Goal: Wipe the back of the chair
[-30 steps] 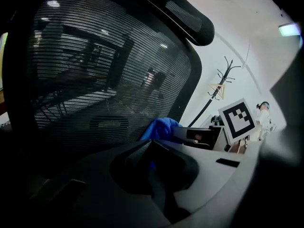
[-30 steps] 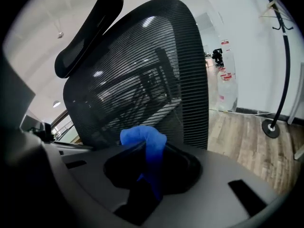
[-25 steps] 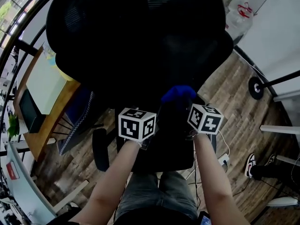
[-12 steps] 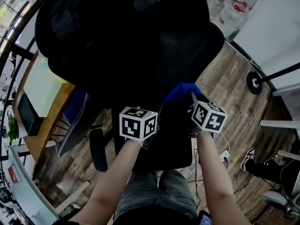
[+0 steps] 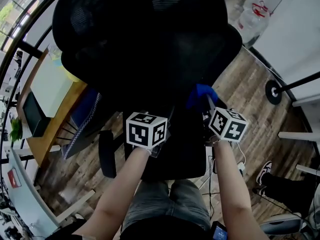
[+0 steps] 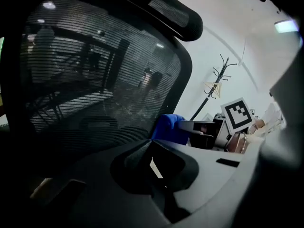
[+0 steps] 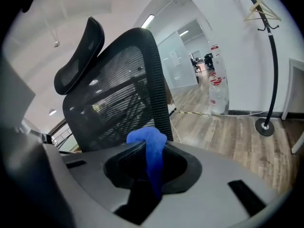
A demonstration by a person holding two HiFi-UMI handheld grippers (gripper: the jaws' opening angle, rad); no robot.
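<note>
Chair back (image 5: pixel 150 44): black mesh, wiping judged under way; share already wiped not discernible. Blue cloth (image 5: pixel 201 95): clamped in right gripper (image 7: pixel 142 158), at the backrest's lower right edge. Left gripper (image 6: pixel 152 148): jaws closed on nothing, near the lower backrest. Change: the cloth sits slightly further right than a second ago.

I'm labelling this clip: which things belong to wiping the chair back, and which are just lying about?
Job in hand:
chair
cloth
right gripper, shut on the cloth

Lying about:
desk
water bottles
coat stand
</note>
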